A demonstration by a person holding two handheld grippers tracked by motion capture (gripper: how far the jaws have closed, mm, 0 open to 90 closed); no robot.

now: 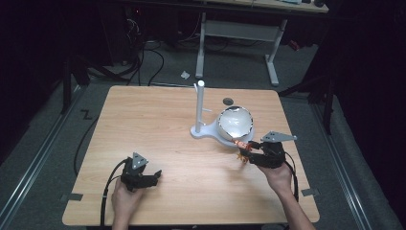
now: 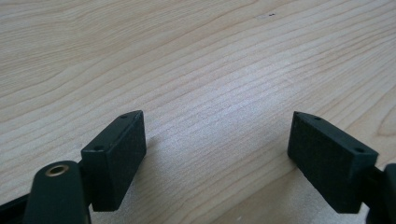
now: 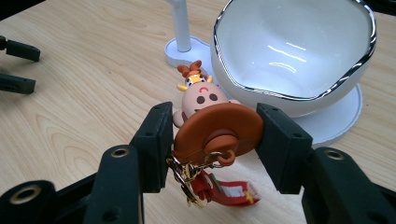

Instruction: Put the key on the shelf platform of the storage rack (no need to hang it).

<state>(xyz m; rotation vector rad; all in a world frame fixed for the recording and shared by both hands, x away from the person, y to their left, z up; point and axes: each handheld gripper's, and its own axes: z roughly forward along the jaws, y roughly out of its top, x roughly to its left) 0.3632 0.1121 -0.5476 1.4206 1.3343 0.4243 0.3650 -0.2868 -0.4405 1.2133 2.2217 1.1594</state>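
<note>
Right gripper view: right tool [image 3: 214, 140] clamped on unlettered keychain figure [image 3: 210, 123]; left tool [image 2: 219, 158] apart.

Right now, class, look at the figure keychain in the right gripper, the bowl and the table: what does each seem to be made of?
Figure keychain: probably soft rubber or vinyl, matte, with rounded moulded shapes; its clasp looks like gold-toned metal. Bowl: glossy white ceramic or plastic, judging by the bright highlights, with a mirror-like silvery rim. Table: light wood or wood-look laminate, with grain lines visible and little shine.
</note>
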